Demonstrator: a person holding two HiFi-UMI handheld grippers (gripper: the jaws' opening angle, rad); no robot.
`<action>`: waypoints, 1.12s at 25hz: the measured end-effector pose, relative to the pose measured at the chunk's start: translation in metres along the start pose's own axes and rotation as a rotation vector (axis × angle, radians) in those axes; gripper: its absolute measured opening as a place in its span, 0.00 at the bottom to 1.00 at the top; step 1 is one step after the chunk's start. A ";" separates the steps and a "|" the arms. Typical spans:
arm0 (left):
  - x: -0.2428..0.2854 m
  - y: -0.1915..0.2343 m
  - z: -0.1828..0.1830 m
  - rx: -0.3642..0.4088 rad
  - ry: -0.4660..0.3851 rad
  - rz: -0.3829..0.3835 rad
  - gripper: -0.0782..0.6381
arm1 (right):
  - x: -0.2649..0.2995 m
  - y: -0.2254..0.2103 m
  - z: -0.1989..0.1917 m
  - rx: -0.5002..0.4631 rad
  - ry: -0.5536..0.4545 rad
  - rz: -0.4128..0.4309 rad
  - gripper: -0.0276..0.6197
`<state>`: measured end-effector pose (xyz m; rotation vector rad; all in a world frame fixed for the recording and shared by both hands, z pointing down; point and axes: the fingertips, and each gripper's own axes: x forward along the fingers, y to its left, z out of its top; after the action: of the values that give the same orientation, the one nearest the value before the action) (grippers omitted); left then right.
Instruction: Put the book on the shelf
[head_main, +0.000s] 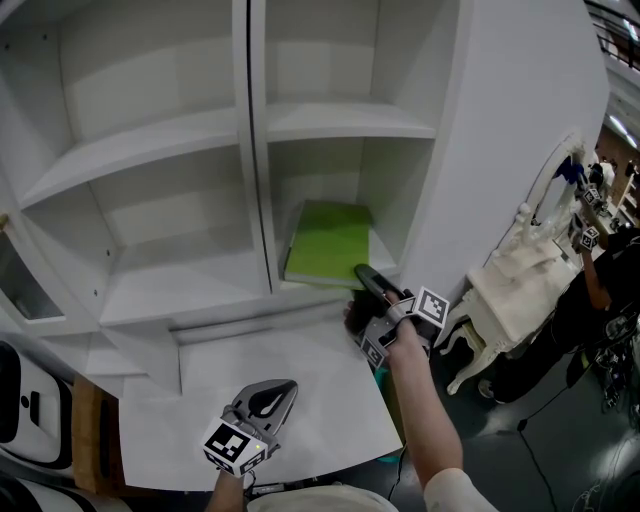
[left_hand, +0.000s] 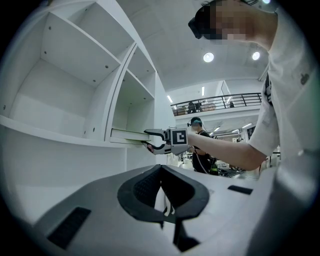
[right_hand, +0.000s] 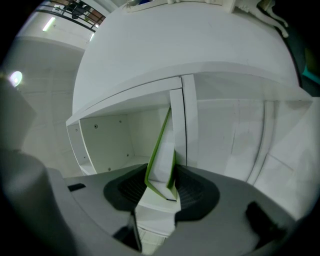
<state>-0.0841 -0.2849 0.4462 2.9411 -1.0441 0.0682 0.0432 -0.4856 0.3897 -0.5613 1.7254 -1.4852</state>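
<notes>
**Green book lies in the lower right compartment, right gripper clamped on its near edge**

Nearest the person, the left gripper (head_main: 288, 386) hangs low over the white ledge (head_main: 330, 395) at the foot of the shelf unit (head_main: 500, 120). Its fingers are together with nothing between them. Its marker cube (head_main: 232, 445) faces up toward the head camera.

Further forward and to the right, the right gripper (head_main: 356, 288) reaches to the front of the unit at the end of a bare forearm (head_main: 425, 400). Its own marker cube (head_main: 432, 306) is turned upward. One of its fingers sits above and the other below the near edge of the green book (head_main: 328, 240), and they are closed on it. The right gripper view shows the book's corner, green covers around white pages, wedged between the two dark pads.

The book lies flat on the floor board of the right-hand column's lower compartment, just right of the vertical divider (head_main: 258, 200). It sits beneath the shelf board (head_main: 340, 122) above it. Most of its length is inside, and its near edge is at the front lip where the gripper holds it. The other compartments in view hold nothing.

Beyond the unit's right side wall stands a white carved furniture piece (head_main: 510, 290). A person in dark clothing (head_main: 590, 300) is behind it.
</notes>
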 end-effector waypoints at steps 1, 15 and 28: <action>-0.001 0.000 0.000 0.000 0.000 0.000 0.12 | 0.000 0.000 0.000 -0.002 -0.001 -0.002 0.31; -0.001 -0.008 0.002 0.005 -0.012 -0.029 0.12 | -0.014 0.013 -0.002 -0.235 0.001 -0.007 0.41; -0.003 -0.027 0.002 0.005 -0.017 -0.036 0.12 | -0.048 0.018 -0.024 -0.327 0.015 -0.030 0.40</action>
<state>-0.0690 -0.2623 0.4439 2.9687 -0.9935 0.0456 0.0562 -0.4303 0.3858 -0.7482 1.9946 -1.2346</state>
